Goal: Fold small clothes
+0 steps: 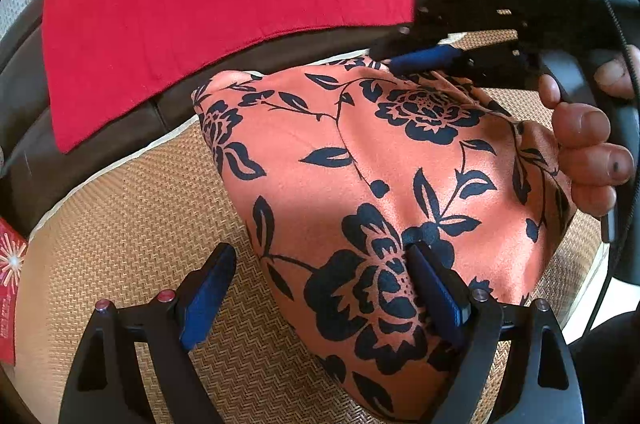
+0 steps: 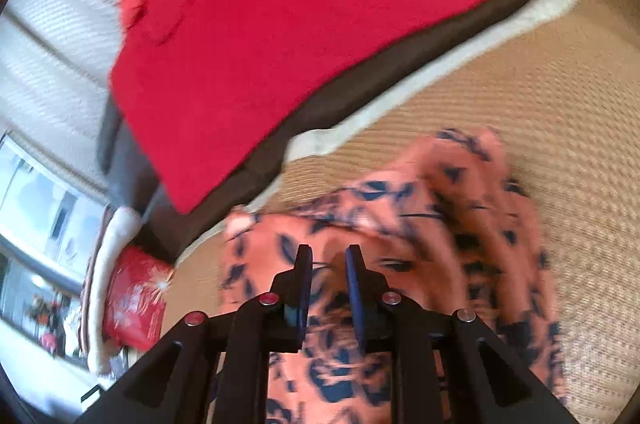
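Observation:
An orange garment with dark floral print (image 1: 360, 164) lies partly folded on a woven mat (image 1: 140, 224). My left gripper (image 1: 320, 252) is wide open at the garment's near end. Its right finger (image 1: 436, 292) is over the cloth and its left finger (image 1: 208, 296) is over the mat, with nothing pinched. At the garment's far edge my right gripper (image 1: 386, 56), held by a hand (image 1: 588, 152), is shut on the cloth, which rises in creases toward its pads. The right wrist view is blurred: the narrow-set right gripper (image 2: 328, 252) sits over the orange garment (image 2: 460, 224).
A red garment (image 1: 220, 4) lies spread on a dark brown cushion (image 1: 300, 44) beyond the mat; the right wrist view shows the red garment (image 2: 300, 44) too. A red printed packet (image 2: 136, 296) lies at the left. Bare mat (image 2: 540, 84) stretches to the right of the floral garment.

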`<action>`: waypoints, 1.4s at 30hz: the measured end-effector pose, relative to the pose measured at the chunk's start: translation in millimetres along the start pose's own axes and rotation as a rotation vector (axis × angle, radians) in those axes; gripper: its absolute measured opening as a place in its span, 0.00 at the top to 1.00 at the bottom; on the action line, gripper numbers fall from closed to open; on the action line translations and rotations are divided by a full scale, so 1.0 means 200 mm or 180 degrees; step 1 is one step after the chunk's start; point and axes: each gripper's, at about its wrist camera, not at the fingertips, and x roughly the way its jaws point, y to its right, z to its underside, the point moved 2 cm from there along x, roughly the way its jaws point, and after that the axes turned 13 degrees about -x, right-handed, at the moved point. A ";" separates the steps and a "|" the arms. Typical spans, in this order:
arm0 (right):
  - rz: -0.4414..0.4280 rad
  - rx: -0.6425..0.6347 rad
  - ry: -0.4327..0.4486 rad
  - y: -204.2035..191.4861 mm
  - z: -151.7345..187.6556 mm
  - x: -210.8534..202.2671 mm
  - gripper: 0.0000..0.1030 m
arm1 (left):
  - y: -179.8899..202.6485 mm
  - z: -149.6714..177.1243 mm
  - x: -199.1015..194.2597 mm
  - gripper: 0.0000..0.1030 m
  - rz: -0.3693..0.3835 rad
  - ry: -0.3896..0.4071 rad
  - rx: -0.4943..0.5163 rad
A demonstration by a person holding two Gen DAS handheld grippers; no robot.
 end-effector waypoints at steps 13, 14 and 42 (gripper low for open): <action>0.0076 -0.0144 -0.0434 -0.08 0.06 0.22 0.82 | 0.06 0.02 -0.02 0.14 -0.0046 0.0053 0.0072; 0.0066 -0.0133 -0.0443 -0.06 0.06 0.22 0.82 | 0.06 0.02 -0.03 0.14 -0.0044 0.0058 0.0076; -0.0084 0.0031 -0.0441 0.03 0.06 0.20 0.82 | -0.05 -0.11 0.08 0.12 0.0494 -0.0504 -0.0547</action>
